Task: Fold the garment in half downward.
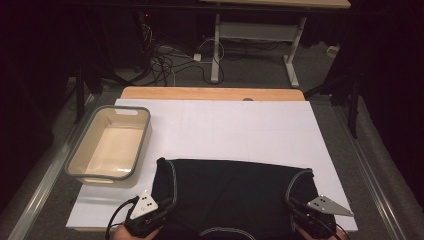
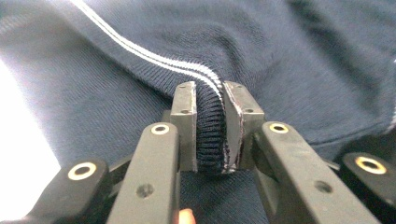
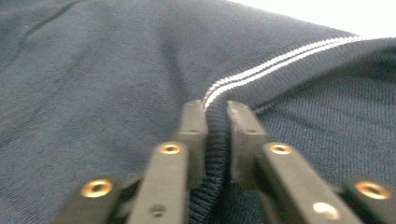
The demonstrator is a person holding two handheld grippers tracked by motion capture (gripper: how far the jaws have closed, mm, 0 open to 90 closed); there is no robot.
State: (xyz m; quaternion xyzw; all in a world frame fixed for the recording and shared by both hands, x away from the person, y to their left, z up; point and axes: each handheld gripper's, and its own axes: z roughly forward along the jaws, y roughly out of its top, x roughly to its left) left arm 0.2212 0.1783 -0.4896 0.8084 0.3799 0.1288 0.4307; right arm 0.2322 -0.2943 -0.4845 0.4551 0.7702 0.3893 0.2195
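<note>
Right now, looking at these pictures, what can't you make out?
- Shirt: near part cut off by the high view's bottom edge; its full shape is unclear.
- Hands: also cut off there; just the left gripper and right gripper show.
- Cuff: partly covered by the pads in the left gripper view.
- Bin: near inner wall hidden by its rim.

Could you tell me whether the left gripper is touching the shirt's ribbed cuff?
Touching: the left gripper view shows the left gripper clamping the cuff between both pads.

Matt ribbed-knit navy shirt (image 1: 232,192), smooth white table cover (image 1: 240,130), seemingly plastic bin (image 1: 111,145)
</note>
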